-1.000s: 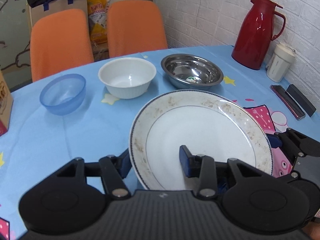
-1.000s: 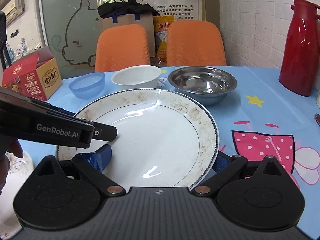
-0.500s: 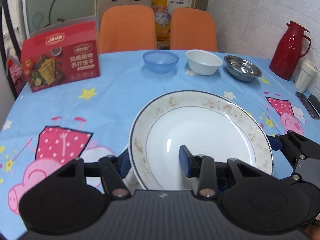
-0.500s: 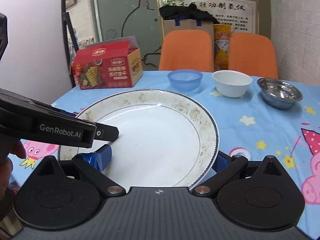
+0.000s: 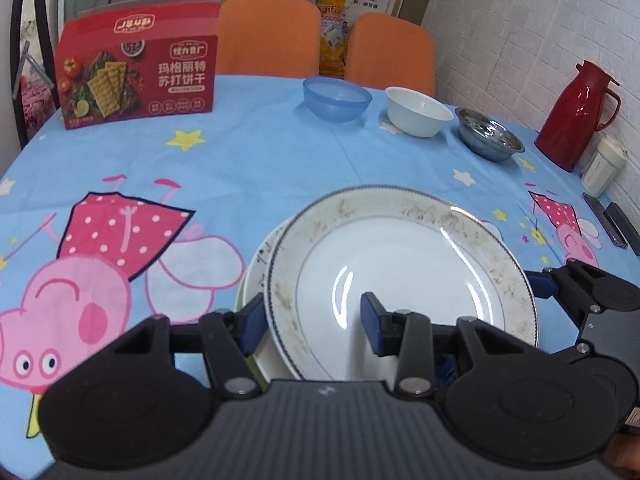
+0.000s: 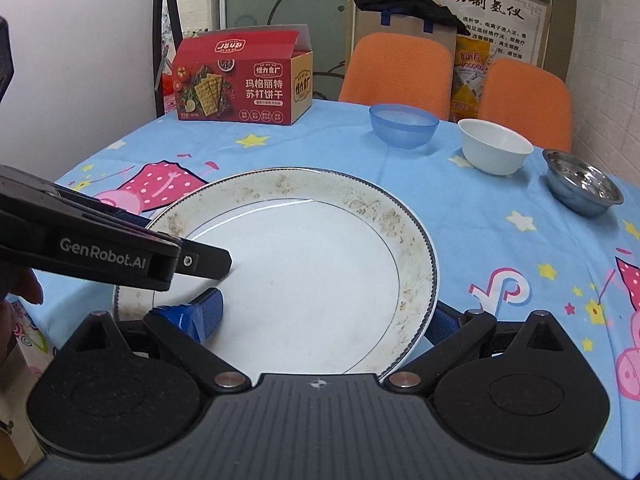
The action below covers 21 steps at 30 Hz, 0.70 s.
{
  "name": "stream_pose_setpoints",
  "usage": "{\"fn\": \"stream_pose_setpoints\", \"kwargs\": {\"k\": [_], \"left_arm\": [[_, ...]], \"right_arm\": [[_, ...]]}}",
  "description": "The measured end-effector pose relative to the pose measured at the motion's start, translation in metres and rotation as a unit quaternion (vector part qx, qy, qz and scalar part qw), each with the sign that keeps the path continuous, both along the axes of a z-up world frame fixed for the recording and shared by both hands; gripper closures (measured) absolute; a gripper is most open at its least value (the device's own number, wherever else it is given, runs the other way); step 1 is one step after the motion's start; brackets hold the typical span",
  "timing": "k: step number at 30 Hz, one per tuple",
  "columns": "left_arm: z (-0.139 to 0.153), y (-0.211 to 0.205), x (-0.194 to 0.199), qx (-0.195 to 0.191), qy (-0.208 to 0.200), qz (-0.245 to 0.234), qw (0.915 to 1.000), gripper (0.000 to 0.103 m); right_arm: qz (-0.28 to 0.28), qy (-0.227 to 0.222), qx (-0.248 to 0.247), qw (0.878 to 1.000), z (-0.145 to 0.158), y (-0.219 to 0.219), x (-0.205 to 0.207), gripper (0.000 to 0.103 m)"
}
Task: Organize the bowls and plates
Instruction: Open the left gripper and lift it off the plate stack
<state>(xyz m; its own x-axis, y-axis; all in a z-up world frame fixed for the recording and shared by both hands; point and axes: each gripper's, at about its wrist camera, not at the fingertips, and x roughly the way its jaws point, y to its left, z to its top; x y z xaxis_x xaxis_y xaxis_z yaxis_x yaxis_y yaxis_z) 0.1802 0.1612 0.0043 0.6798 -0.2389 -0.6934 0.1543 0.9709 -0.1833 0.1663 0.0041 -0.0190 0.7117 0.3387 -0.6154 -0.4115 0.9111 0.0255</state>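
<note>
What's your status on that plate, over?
Left gripper shut on big plate rim, jaws easing open. Right gripper clamps the opposite rim. Plate over another plate. Nothing in the way; three bowls far side.

A red cracker box (image 5: 136, 76), red thermos (image 5: 576, 114), possibly a cup (image 5: 602, 166), and 2 orange chairs (image 5: 268, 32).

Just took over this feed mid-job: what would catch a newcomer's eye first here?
The large white plate with a brown-speckled rim fills the near foreground, gripped on its edges by both the left gripper and the right gripper, over another plate that peeks out beneath on the left. Farther back, a blue bowl, a white bowl and a steel bowl stand in a row, with a red cracker box at far left.
</note>
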Motion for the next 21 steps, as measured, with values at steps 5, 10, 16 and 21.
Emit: {"fn": "stream_pose_setpoints", "kwargs": {"k": [5, 10, 16, 21], "left_arm": [[0.022, 0.000, -0.009, 0.032, -0.057, 0.010, 0.9978, 0.055], [0.036, -0.006, -0.007, 0.043, -0.079, 0.004, 0.9960, 0.050], [0.037, -0.030, 0.014, 0.025, -0.061, -0.029, 0.9974, 0.043], [0.036, -0.065, 0.044, 0.029, -0.049, -0.068, 0.9961, 0.040]], "right_arm": [[0.001, 0.007, 0.028, 1.000, 0.003, -0.009, -0.003, 0.015], [0.004, -0.022, 0.040, 0.999, 0.019, -0.013, -0.008, 0.015], [-0.025, -0.025, 0.047, 0.998, 0.024, -0.049, 0.001, 0.015], [-0.088, -0.019, 0.037, 0.995, 0.023, -0.106, 0.016, 0.015]]}}
